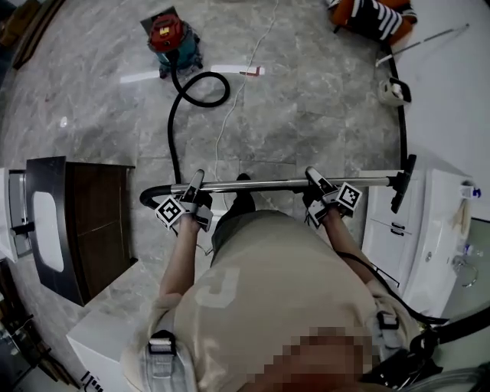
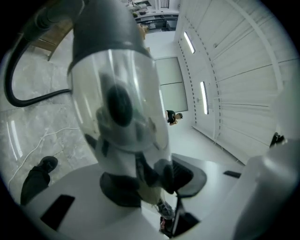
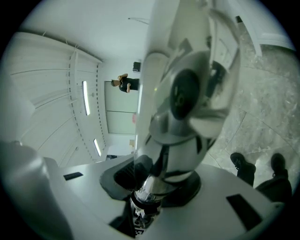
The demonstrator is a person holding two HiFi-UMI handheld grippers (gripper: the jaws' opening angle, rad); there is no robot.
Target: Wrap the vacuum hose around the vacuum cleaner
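A chrome vacuum wand [image 1: 260, 184] lies level across my front, with the black floor nozzle [image 1: 401, 184] at its right end. My left gripper [image 1: 197, 184] is shut on the wand near its left end. My right gripper [image 1: 315, 179] is shut on it further right. From the wand's left end the black hose [image 1: 173, 130] runs up the floor, loops once, and joins the red and teal vacuum cleaner [image 1: 171, 38] at the top. In the left gripper view the wand's grey handle [image 2: 117, 103] fills the jaws. In the right gripper view the chrome tube [image 3: 154, 183] sits between the pads.
A dark cabinet [image 1: 84, 222] stands at the left and a white vanity with a sink [image 1: 440, 230] at the right. A thin white cord [image 1: 230, 115] trails over the marble floor. A striped bundle [image 1: 375, 19] lies at the top right. My shoes [image 1: 243, 200] stand just under the wand.
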